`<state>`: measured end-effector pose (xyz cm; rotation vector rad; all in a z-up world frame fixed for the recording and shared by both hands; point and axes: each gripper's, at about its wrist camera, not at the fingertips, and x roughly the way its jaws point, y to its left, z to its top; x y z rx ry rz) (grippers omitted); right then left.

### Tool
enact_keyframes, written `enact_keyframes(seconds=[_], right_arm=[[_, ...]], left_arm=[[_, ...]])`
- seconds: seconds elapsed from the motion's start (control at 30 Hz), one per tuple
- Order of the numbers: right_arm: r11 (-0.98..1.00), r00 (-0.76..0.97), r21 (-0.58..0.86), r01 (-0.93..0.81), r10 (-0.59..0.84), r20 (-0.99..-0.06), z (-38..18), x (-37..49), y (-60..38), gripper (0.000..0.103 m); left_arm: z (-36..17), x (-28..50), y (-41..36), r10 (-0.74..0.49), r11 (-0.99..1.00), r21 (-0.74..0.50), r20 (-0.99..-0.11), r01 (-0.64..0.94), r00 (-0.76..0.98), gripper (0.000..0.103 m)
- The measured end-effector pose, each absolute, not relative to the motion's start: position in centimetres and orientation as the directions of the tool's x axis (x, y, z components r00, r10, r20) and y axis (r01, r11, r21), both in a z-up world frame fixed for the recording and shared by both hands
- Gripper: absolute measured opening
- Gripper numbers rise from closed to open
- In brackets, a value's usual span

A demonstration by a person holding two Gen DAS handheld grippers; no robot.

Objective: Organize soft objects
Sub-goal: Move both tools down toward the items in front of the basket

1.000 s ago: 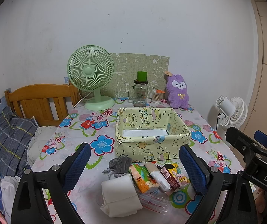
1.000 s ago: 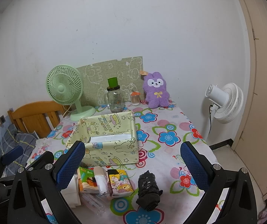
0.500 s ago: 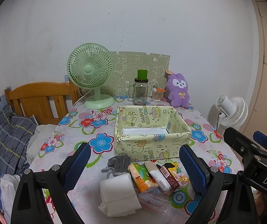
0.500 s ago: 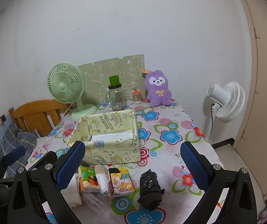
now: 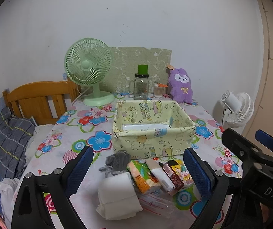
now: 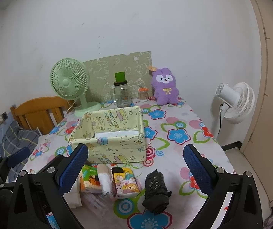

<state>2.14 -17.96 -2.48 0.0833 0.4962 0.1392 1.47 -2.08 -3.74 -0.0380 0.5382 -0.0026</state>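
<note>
Even, soft indoor light, faint shadows, sharp focus throughout, with strong fisheye bending and black vignetted corners.

In the left wrist view a box sits mid-frame on the table. Below it lie a pouch, a cloth and packets. Above it, left to right, stand a fan, a jar and a plush. In the right wrist view a bundle lies lower right of the packets.
</note>
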Motion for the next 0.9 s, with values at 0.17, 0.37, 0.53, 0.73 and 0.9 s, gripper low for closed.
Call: enact_keyframes(seconds=[0.17, 0.37, 0.53, 0.73, 0.9], right_arm=[[0.988, 0.863, 0.095, -0.118, 0.149, -0.482, -3.4, 2.3, -17.5, 0.1], [0.985, 0.847, 0.104, -0.136, 0.17, -0.504, -4.6, 2.7, -17.2, 0.1], [0.984, 0.831, 0.108, -0.139, 0.175, -0.528, -5.7, 3.2, -16.9, 0.099], [0.984, 0.8, 0.108, -0.142, 0.178, -0.573, -7.5, 4.2, -16.6, 0.097], [0.984, 0.777, 0.107, -0.14, 0.176, -0.605, -8.7, 4.9, -16.3, 0.094]], left_arm=[[-4.8, 1.6, -2.7, -0.02, 1.0, -0.024, -0.516, 0.009, 0.856, 0.096], [-6.6, 2.1, -3.2, -0.038, 0.999, -0.023, -0.556, 0.03, 0.83, 0.096], [-7.9, 2.4, -3.4, -0.04, 0.999, -0.016, -0.579, 0.037, 0.814, 0.096], [-9.6, 2.8, -3.8, -0.023, 1.0, 0.004, -0.59, 0.031, 0.807, 0.096], [-10.5, 3.3, -3.8, -0.026, 1.0, -0.004, -0.616, 0.029, 0.788, 0.094]])
